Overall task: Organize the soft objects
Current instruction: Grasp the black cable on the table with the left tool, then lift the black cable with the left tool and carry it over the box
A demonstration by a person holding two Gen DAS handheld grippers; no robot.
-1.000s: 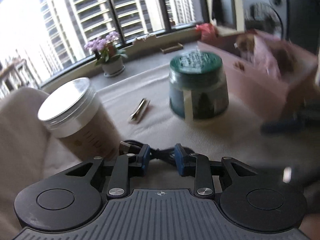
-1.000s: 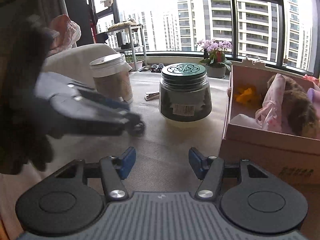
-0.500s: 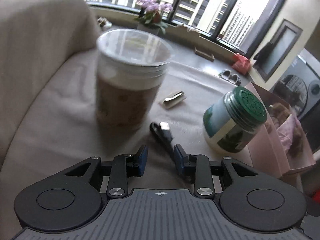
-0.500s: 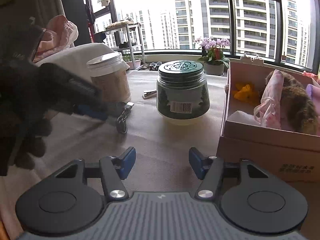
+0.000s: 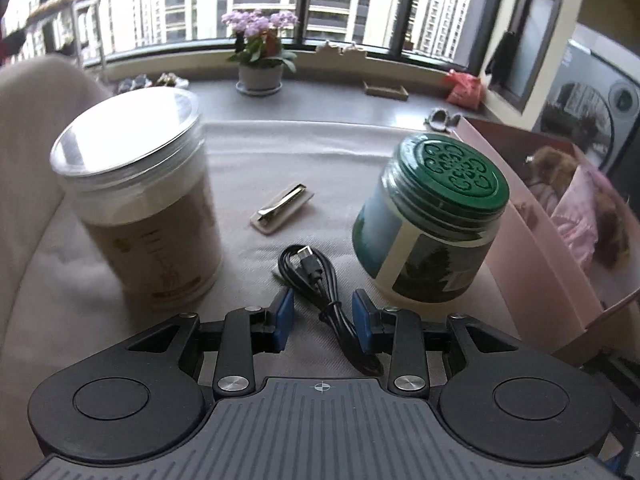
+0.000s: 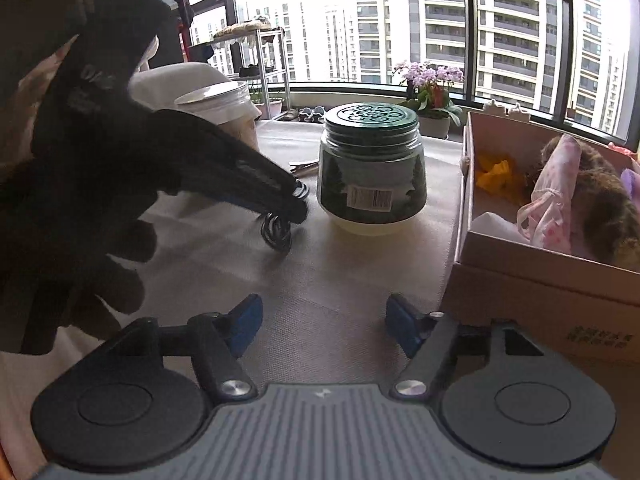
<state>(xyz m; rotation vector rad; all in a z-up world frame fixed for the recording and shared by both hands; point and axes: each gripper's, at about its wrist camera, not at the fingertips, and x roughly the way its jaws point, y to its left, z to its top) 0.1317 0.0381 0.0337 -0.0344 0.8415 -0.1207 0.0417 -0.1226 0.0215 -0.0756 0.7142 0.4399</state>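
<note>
A coiled black USB cable (image 5: 316, 280) lies on the beige tablecloth between the two jars; it also shows in the right wrist view (image 6: 277, 229). My left gripper (image 5: 322, 322) is open with its blue pads on either side of the cable's near end, not closed on it. From the right wrist view the left gripper (image 6: 296, 210) hovers just over the cable. My right gripper (image 6: 322, 324) is open and empty above bare cloth. The pink cardboard box (image 6: 520, 280) at the right holds a brown plush toy (image 6: 604, 204), pink cloth (image 6: 550, 200) and a yellow item (image 6: 498, 172).
A clear-lidded jar of brown powder (image 5: 148, 200) stands left of the cable, a green-lidded jar (image 5: 432, 220) right of it. A metal hair clip (image 5: 282, 208) lies behind the cable. A potted purple flower (image 5: 260, 60) sits on the windowsill. A beige chair back (image 5: 28, 120) is at far left.
My left gripper has swung to face the window and opened wider, and the cable now lies on the cloth between its pads. The right gripper has barely moved.
</note>
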